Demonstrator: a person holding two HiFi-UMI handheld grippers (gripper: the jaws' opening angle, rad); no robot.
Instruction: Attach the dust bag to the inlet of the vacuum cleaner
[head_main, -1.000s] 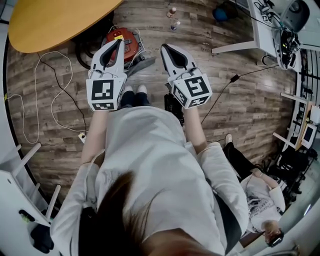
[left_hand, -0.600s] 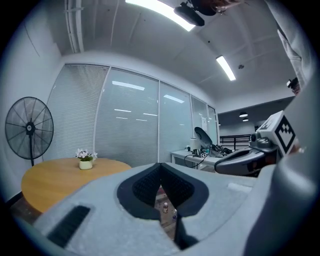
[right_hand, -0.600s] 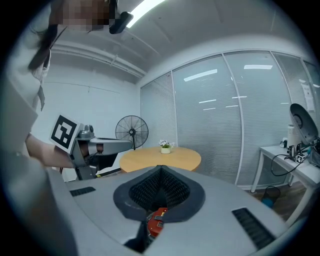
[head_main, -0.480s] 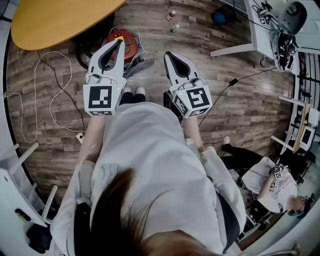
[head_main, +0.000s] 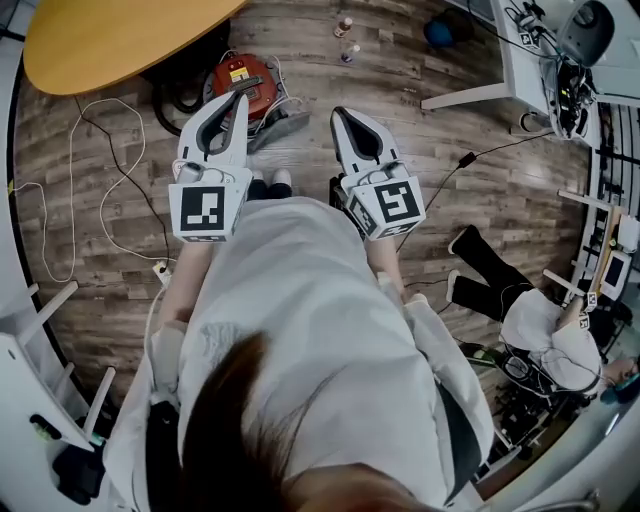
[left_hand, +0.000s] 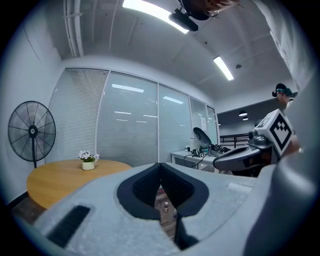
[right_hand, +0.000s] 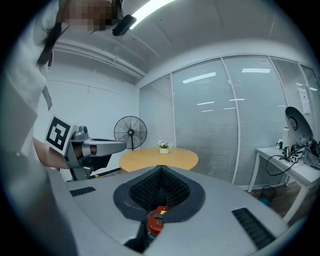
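Observation:
The red vacuum cleaner (head_main: 238, 80) sits on the wooden floor by the round table, with a black hose and a grey part (head_main: 283, 127) beside it. In the head view my left gripper (head_main: 240, 98) is held out just short of the vacuum, jaws shut and empty. Parallel to it, my right gripper (head_main: 338, 112) is also shut and empty. The right gripper view shows the vacuum cleaner (right_hand: 156, 220) low in the gap behind the closed right gripper (right_hand: 161, 169). The left gripper (left_hand: 161, 165) frames only floor and a small bottle (left_hand: 165, 206). I see no dust bag.
A round wooden table (head_main: 110, 35) with a flower pot (left_hand: 88, 162) stands ahead on the left. A white cable (head_main: 110, 190) loops over the floor. Two small bottles (head_main: 346, 38) stand ahead, with a white desk (head_main: 520, 60) at right, a fan (right_hand: 130, 132), and a crouching person (head_main: 545, 330).
Both grippers have shifted slightly; the left tip no longer overlaps the vacuum in the head view. The person at the right has moved and turned. Both jaws stay shut.

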